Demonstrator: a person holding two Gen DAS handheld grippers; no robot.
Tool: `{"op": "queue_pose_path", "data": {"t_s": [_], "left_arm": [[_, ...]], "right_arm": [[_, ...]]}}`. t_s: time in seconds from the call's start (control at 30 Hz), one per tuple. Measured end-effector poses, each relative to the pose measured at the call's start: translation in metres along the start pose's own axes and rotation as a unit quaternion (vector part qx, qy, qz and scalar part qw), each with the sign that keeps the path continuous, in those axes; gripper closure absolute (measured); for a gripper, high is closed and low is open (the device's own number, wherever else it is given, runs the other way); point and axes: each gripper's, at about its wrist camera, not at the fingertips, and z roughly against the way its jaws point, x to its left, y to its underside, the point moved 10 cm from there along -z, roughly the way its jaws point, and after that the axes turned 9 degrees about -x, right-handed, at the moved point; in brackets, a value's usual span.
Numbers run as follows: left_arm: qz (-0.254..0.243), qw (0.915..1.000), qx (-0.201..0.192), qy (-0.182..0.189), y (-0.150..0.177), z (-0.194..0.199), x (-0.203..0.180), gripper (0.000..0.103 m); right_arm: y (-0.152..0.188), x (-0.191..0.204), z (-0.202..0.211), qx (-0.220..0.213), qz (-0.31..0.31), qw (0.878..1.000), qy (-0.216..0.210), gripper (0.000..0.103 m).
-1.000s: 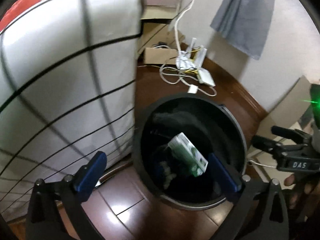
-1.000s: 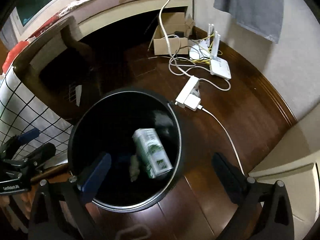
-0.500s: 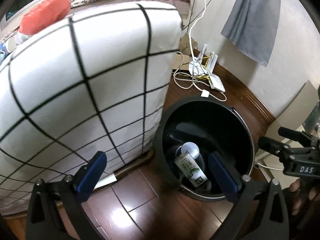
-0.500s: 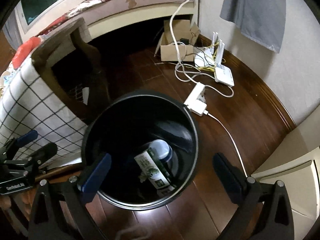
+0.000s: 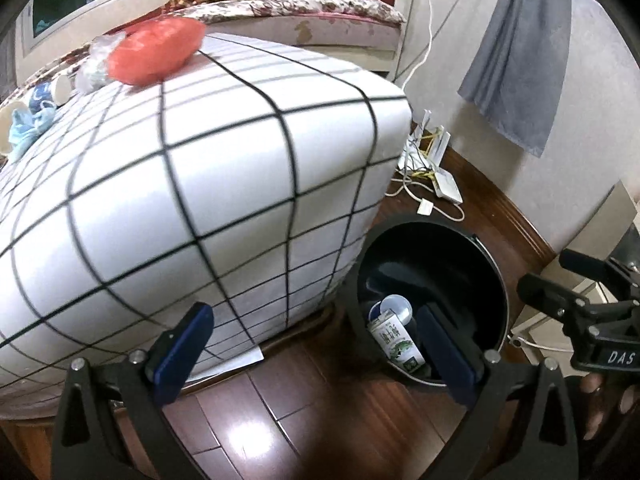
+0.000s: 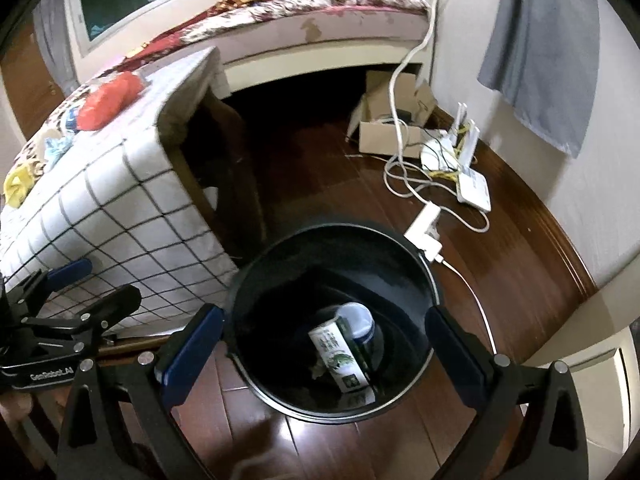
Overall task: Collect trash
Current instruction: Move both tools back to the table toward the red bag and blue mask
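- Black bin (image 6: 424,280), at 6 o'clock.
- Green-and-white carton (image 6: 340,354) inside it.
- White cloth (image 5: 200,200) with black grid, at 9 o'clock.
- Red bag (image 5: 154,54), 11 o'clock.
- Grey towel (image 6: 540,52), 2 o'clock.

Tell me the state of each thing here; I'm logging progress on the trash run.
Left gripper: open, empty.
Right gripper: open, empty.
Black bin: upright, no lid on it.
Green-and-white carton: inside the bin, lying tilted.
White cup: inside the bin, beside the carton.
Red bag: on the checked table top, uncollected.
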Motion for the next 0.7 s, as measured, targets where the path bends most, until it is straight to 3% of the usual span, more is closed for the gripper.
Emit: {"op": "queue_pose_path", "data": {"t_s": [0.4,0.7], "left_arm": [[0.028,0.9987,-0.039,-0.014,-0.024,0.043,0.038,0.001],[0.048,0.9949,-0.076,-0.047,-0.052,0.084,0.103,0.001]], "right_arm": [[-0.04,0.054,0.029,-0.047,0.032,0.998,-0.031,0.001],[-0.089,0.113,0.04,-0.085,0.076,0.991,-0.064,0.001]]}}
